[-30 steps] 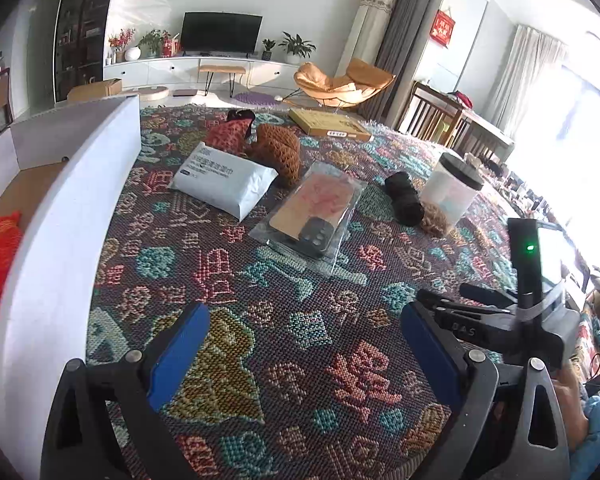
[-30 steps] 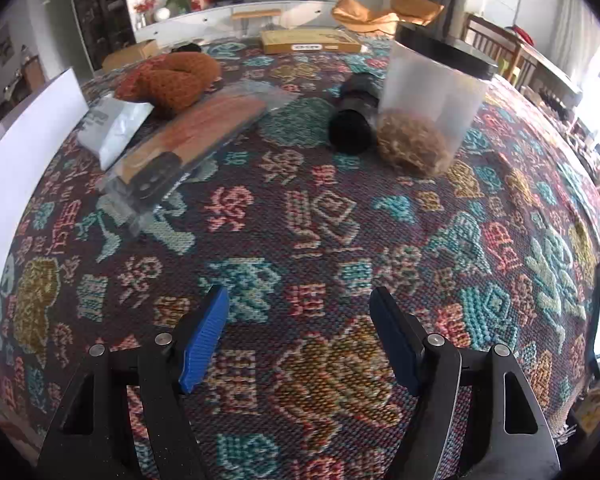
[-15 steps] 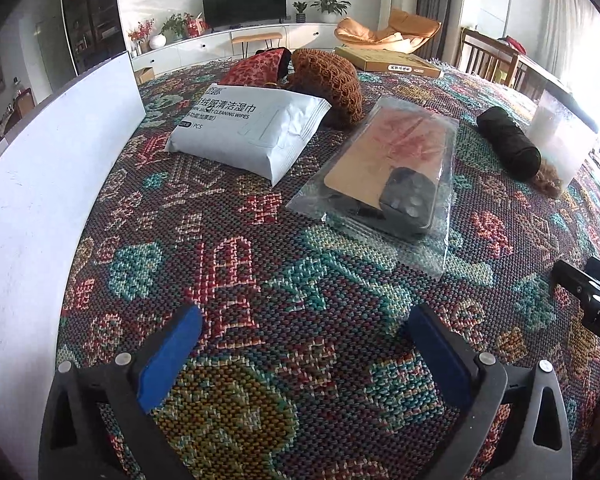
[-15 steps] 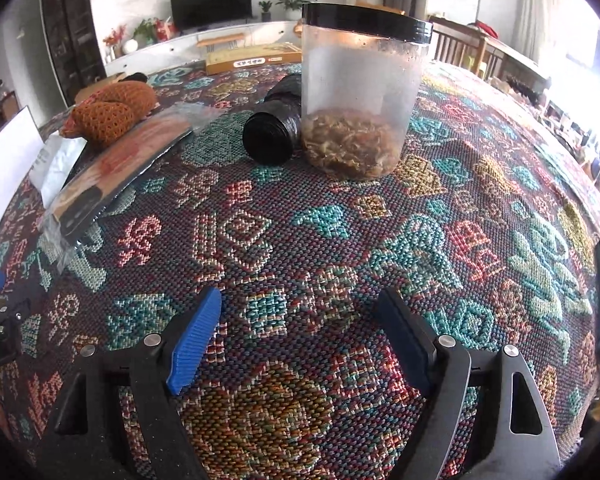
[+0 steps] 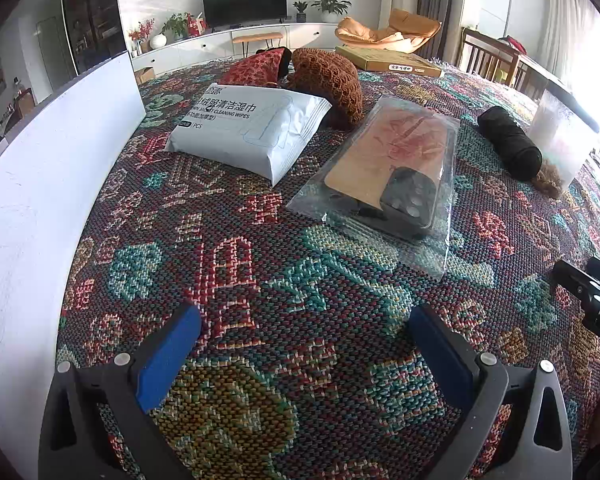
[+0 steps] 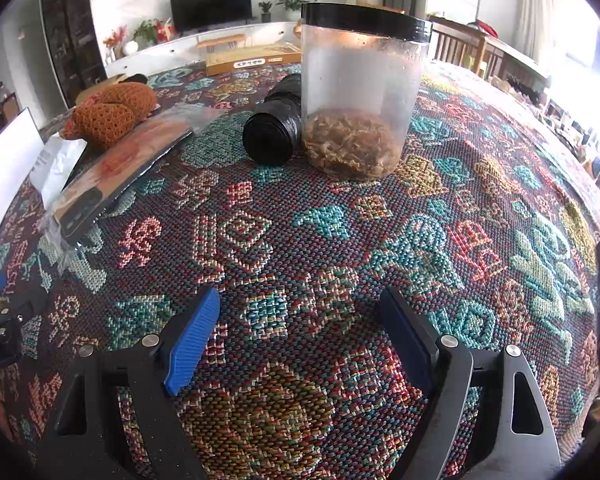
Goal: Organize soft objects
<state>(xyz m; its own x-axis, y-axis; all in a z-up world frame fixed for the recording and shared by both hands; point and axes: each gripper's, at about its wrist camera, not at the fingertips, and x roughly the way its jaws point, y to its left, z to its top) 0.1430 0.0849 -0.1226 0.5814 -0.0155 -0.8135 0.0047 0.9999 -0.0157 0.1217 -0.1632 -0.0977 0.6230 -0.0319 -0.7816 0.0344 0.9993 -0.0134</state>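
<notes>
On the patterned woven cloth (image 5: 284, 280) lie a white pack of cleaning wipes (image 5: 248, 128), a brown knitted soft item (image 5: 332, 80) and a red patterned pouch (image 5: 256, 68) behind it. A phone case in a clear bag (image 5: 388, 172) lies to the right. My left gripper (image 5: 304, 344) stands open just above bare cloth, well short of the wipes. My right gripper (image 6: 300, 336) is open too, low over bare cloth in front of the clear jar (image 6: 360, 92) and the black roll (image 6: 276, 128). The knitted item (image 6: 108, 112) sits far left in the right wrist view.
A white box wall (image 5: 48, 184) runs along the left side. A flat cardboard box (image 5: 388, 62) lies at the far edge of the cloth. The right gripper's body (image 5: 588, 300) pokes in at the right of the left wrist view.
My left gripper dropped lower and closer to the wipes and phone case, then held still. In the right wrist view the jar and black roll came nearer. Both sets of jaws widened slightly.
</notes>
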